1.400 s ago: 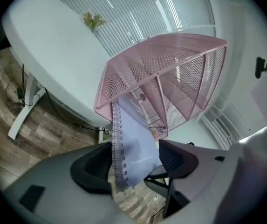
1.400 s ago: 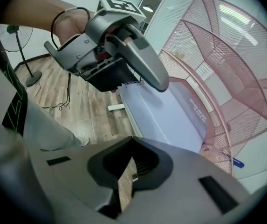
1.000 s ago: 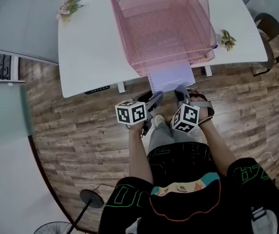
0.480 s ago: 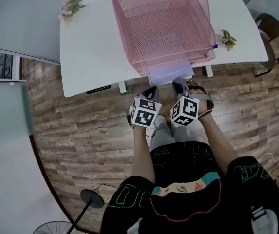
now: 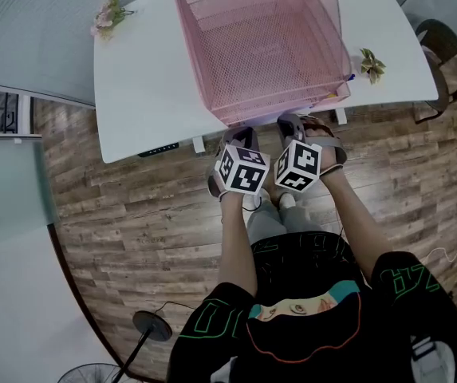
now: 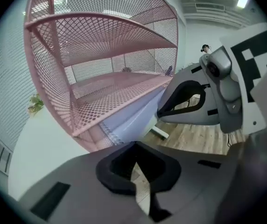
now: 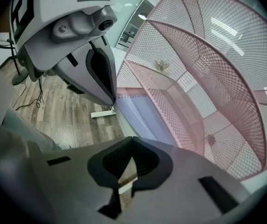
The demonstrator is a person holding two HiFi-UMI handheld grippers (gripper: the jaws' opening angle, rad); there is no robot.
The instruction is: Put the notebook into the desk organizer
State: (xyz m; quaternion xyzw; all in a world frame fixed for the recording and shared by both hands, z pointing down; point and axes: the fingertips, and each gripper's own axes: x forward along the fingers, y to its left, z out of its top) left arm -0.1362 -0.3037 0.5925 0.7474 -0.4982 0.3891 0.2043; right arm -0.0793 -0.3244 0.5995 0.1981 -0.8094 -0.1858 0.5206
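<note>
A person stands at a white table (image 5: 144, 86) holding two grey plastic grippers side by side at the open front of a pink wire-mesh desk organizer (image 5: 192, 54) with stacked tiers. The left gripper (image 5: 244, 134) and the right gripper (image 5: 290, 122) both have their jaws clenched together with nothing between them. The notebook (image 6: 133, 120) lies straight ahead of both jaw tips. It rests flat in the lowest tier under the bottom mesh tray, with a smooth pale lavender cover and a wire spiral binding (image 6: 107, 130) along its left edge. Its long axis appears to run into the organizer, away from the person. The near end looks to sit at or just past the tier's front lip. The two grippers are about equally near it, the right perhaps slightly further forward. Whether either tip touches the notebook's edge cannot be told. A straight push along that axis would likely seat it fully. The floor (image 5: 124, 214) below is wood plank.
</note>
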